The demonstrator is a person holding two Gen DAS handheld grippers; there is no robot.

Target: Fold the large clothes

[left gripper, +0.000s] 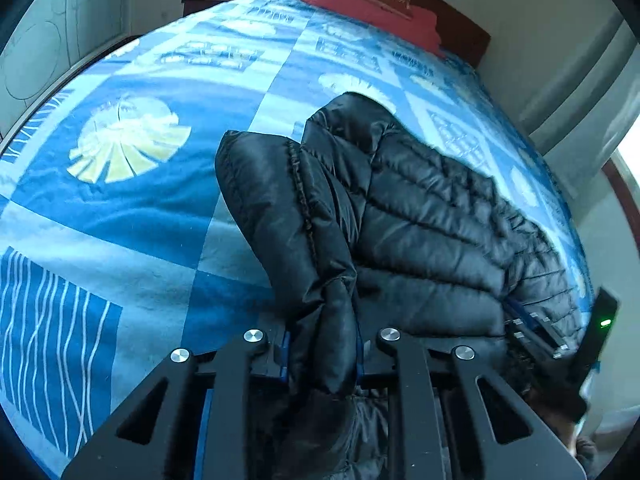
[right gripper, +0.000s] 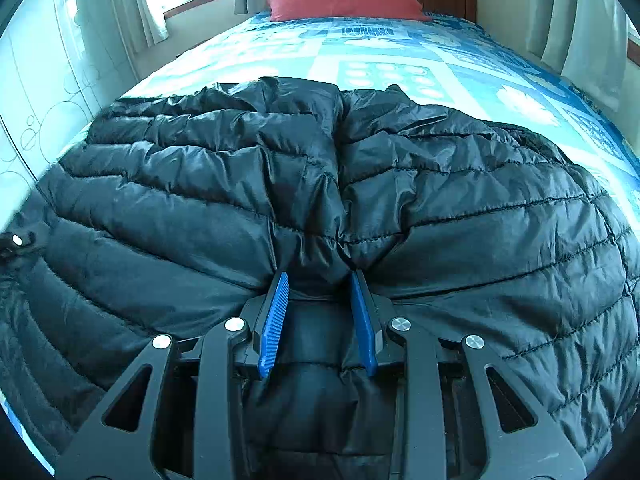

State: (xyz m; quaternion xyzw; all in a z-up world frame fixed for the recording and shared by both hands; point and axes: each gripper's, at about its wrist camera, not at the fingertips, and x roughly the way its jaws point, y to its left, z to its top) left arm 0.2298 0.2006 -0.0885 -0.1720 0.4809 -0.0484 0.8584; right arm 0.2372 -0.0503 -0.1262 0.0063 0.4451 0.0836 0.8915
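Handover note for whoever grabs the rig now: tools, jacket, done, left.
Left tool: shut on a bunched fold of the black puffer jacket.
Right tool: shut on the jacket's near edge.
Jacket lies on the blue patterned bedspread, near the foot of the bed; red pillow at the headboard.
Done: both grips set.
Left: the folding itself; the jacket is still rumpled, not a tidy stack.

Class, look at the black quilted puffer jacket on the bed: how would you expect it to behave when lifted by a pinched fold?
The black puffer jacket probably behaves floppily: it bunches into folds where the right claw pinches it. Its shiny fabric looks slick, so a grip might slip. The puffy quilted panels suggest it is light for its bulk and may spring back after folding, as with the section in the left claw.
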